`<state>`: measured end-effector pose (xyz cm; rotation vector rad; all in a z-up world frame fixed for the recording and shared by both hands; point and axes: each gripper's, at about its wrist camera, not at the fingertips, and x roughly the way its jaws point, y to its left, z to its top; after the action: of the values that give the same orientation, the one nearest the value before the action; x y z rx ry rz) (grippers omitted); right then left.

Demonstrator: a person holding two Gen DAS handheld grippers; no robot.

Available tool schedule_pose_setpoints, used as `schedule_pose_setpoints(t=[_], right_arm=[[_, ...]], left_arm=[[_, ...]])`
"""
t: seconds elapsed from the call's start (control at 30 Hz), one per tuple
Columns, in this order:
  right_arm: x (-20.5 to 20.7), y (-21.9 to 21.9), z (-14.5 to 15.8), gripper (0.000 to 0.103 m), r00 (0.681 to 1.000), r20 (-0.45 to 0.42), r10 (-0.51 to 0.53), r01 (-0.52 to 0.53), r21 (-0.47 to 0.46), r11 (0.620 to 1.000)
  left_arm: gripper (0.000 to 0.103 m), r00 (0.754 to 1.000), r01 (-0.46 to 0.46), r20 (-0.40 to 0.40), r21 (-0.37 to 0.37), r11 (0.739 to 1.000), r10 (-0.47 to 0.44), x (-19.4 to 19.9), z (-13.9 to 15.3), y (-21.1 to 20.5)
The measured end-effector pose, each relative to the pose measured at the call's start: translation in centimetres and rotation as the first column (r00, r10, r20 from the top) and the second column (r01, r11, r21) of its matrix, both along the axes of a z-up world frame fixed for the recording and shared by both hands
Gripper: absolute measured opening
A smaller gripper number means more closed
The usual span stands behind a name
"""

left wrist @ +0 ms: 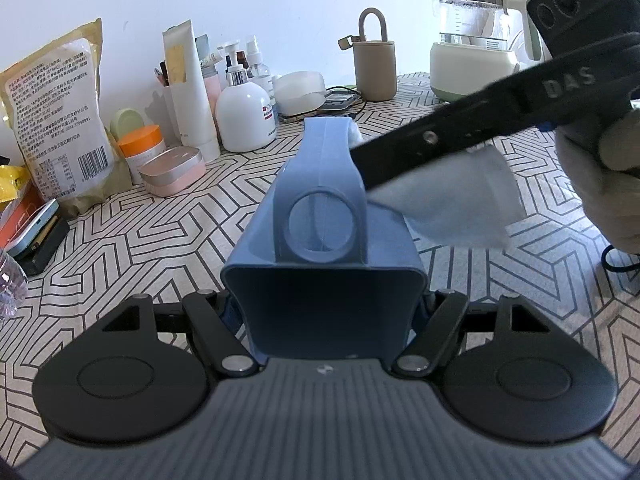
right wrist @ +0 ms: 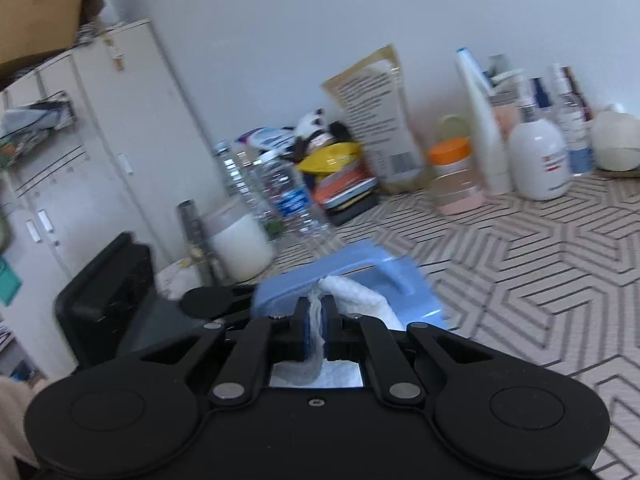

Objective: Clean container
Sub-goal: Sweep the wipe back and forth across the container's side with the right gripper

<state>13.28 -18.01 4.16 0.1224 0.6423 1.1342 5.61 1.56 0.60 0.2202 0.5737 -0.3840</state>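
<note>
A blue plastic container (left wrist: 324, 280) with a round-holed handle lies on its side, held in my left gripper (left wrist: 324, 312), whose jaws are closed on its sides. My right gripper (right wrist: 319, 320) is shut on a white cloth (right wrist: 360, 296) and presses it against the blue container (right wrist: 352, 276). In the left wrist view the right gripper's black body (left wrist: 480, 128) reaches in from the upper right, and the cloth (left wrist: 460, 200) lies against the container's right side by the handle.
The patterned tablecloth (left wrist: 140, 240) carries bottles, tubes, jars and a food bag (left wrist: 52, 120) at the back left, a beige canister (left wrist: 374, 64) and a kettle (left wrist: 472, 40) at the back right. Water bottles (right wrist: 288, 200) and a white jar (right wrist: 240, 244) stand near the cupboard (right wrist: 100, 140).
</note>
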Motion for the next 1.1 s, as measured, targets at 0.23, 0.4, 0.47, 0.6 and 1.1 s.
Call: schedule_pose_setpoints(t=[0.23, 0.4, 0.47, 0.6, 1.1], right_arm=[[0.4, 0.3, 0.2, 0.006, 0.998, 0.038, -0.041, 0.042, -0.027, 0.999], [0.3, 0.4, -0.2, 0.006, 1.000, 0.001, -0.004, 0.004, 0.006, 1.000], [0.1, 0.5, -0.3, 0.006, 1.000, -0.015, 0.027, -0.027, 0.021, 0.999], [-0.1, 0.7, -0.5, 0.006, 0.996, -0.052, 0.079, -0.077, 0.048, 0.996], [0.8, 0.4, 0.0, 0.006, 0.999, 0.005, -0.035, 0.035, -0.005, 0.999]], left_arm=[[0.074, 1.000, -0.001, -0.004, -0.007, 1.000, 0.001, 0.0, 0.0, 0.1], [0.074, 1.000, -0.001, -0.003, -0.005, 1.000, 0.001, 0.2, 0.0, 0.3], [0.074, 1.000, -0.002, -0.003, -0.005, 1.000, 0.002, 0.2, 0.0, 0.2], [0.074, 1.000, -0.002, -0.003, -0.007, 1.000, 0.002, 0.1, -0.1, 0.2], [0.074, 1.000, -0.003, -0.002, -0.005, 1.000, 0.003, 0.1, 0.0, 0.2]])
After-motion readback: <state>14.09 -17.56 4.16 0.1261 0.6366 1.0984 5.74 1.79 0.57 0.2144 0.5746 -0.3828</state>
